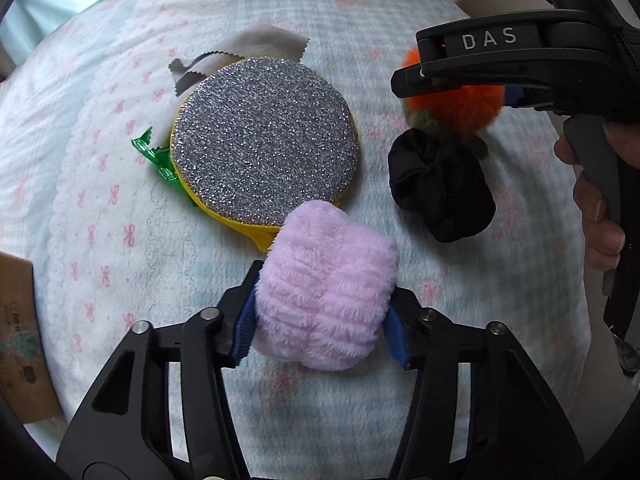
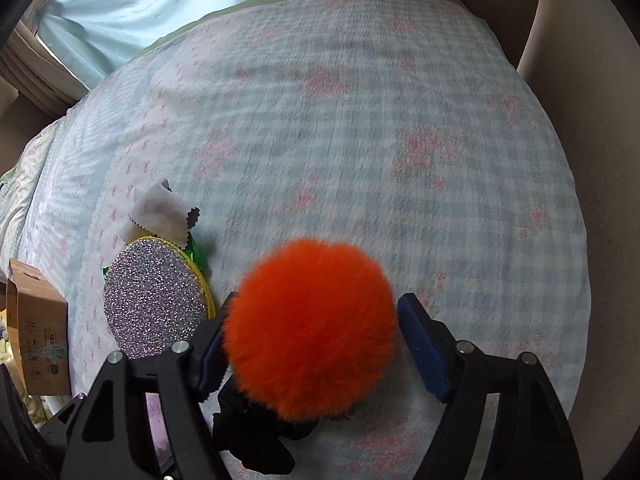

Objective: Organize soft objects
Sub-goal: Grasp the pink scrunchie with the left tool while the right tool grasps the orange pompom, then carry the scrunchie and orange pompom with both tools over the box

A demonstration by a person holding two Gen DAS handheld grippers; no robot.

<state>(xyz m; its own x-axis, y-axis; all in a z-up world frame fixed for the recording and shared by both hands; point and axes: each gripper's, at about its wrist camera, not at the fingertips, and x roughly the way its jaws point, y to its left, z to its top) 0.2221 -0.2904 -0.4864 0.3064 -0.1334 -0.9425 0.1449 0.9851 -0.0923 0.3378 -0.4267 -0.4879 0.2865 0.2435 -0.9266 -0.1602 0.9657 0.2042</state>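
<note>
A pink fluffy roll (image 1: 324, 284) lies on the checked bedspread (image 1: 120, 200), and my left gripper (image 1: 326, 294) is shut on it, a blue pad pressing each side. My right gripper (image 2: 318, 308) points down around an orange pom-pom (image 2: 312, 328). Its left pad touches the fur, its right pad (image 2: 420, 348) stands just clear, and the ball keeps its round shape. In the left wrist view the right gripper (image 1: 412, 76) straddles the orange pom-pom (image 1: 460, 108). A black fabric bundle (image 1: 440, 184) lies just in front of the pom-pom, also seen as the black bundle (image 2: 248, 432).
A round silver glitter pad on a yellow base (image 1: 264, 140) lies mid-bed over a grey pinked cloth (image 1: 256, 46) and a green wrapper (image 1: 154, 156). A cardboard box (image 2: 36, 332) stands at the bed's left edge. A person's hand (image 1: 600, 216) grips the right handle.
</note>
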